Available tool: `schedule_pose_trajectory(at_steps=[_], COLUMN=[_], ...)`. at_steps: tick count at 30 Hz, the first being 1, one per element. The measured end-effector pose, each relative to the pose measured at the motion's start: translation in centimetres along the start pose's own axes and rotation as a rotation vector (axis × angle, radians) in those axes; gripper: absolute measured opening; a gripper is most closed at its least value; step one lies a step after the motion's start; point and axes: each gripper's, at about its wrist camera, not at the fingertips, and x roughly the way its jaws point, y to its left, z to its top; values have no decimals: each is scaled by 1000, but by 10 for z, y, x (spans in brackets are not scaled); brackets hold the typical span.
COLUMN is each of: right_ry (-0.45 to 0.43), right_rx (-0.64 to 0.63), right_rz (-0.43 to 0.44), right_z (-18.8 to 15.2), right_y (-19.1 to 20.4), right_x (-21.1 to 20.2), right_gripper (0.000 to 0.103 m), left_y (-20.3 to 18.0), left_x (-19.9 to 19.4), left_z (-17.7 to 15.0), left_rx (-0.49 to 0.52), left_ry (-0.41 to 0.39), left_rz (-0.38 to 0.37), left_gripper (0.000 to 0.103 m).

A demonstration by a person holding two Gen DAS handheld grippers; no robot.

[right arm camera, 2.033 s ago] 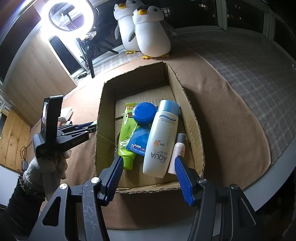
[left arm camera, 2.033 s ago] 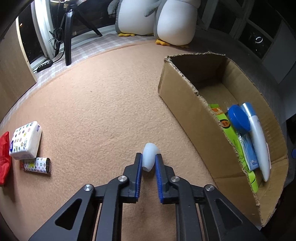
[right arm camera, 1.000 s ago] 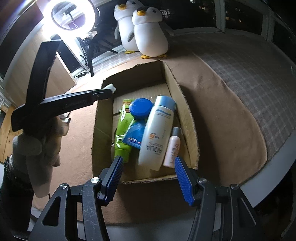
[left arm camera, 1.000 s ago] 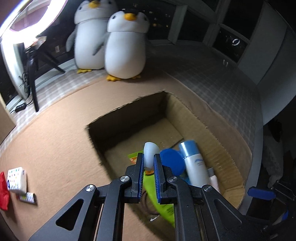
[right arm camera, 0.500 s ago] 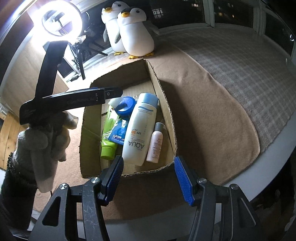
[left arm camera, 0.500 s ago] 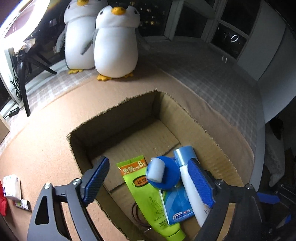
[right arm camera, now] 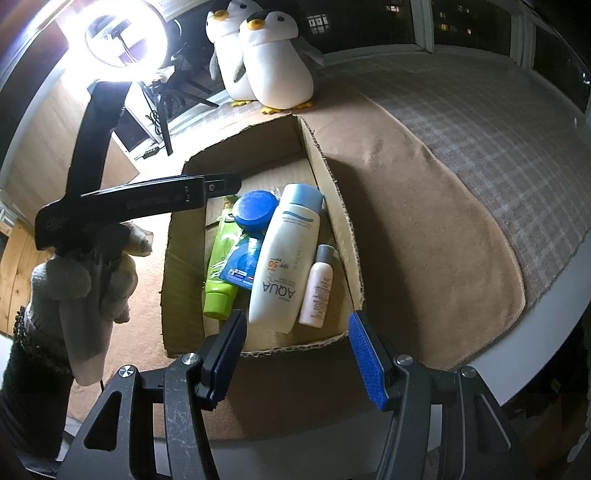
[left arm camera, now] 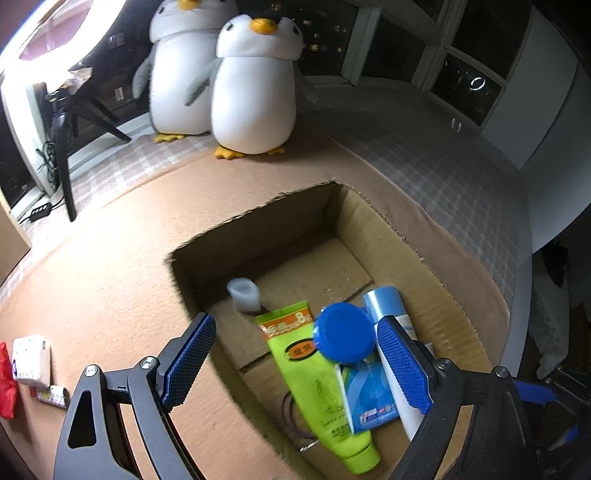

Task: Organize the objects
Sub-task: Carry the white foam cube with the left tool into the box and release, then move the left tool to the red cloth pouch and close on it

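My left gripper [left arm camera: 295, 332] hangs open over the cardboard box [left arm camera: 406, 240], nothing between its blue pads. A small white cap-like piece [left arm camera: 243, 295] lies on the box floor by the left wall, beyond the fingertips. Beside it lie a green tube [left arm camera: 314, 380], a round blue lid [left arm camera: 343, 338], a blue packet [left arm camera: 369, 398] and a white bottle [right arm camera: 284, 258]. A small pink bottle [right arm camera: 317, 288] rests by the right wall. My right gripper [right arm camera: 295, 325] stands open at the near rim of the box [right arm camera: 332, 192], holding nothing. The left gripper [right arm camera: 221, 188] reaches in from the left.
Two plush penguins [left arm camera: 251, 92] sit beyond the box, and a ring light [right arm camera: 125, 33] glares at the back left. A patterned tissue pack [left arm camera: 31, 360], a small patterned case [left arm camera: 51, 395] and a red item [left arm camera: 7, 391] lie on the mat at far left. The table edge [right arm camera: 535, 332] runs right.
The left gripper carried the white piece from the mat over the box, then opened; the piece dropped and now lies on the box floor. The right gripper barely moved.
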Motion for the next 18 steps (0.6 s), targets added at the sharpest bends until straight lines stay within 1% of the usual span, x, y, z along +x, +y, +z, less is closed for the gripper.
schedule_pose_trajectory(at_steps=[4,9,12,18], right_ry=[-2,-6,-6,-10], right_rx=[-9,-38,-63,-118], right_rz=[11,27,40,72], right_z=[4,9,12,20], right_y=[9,29,44,82], right_x=[0,1,3,10], right_gripper=[54,54,54,54], left_y=[15,42,62,117], left_x=[-18,-44,-62,-102], left_z=[-9,-28,-44,-81], left_rx=[-23,-62,-100,-184], left_ry=[-14,-33,-41,-56], left_rz=[12,49,66,133], left_gripper=[92,92,92,92])
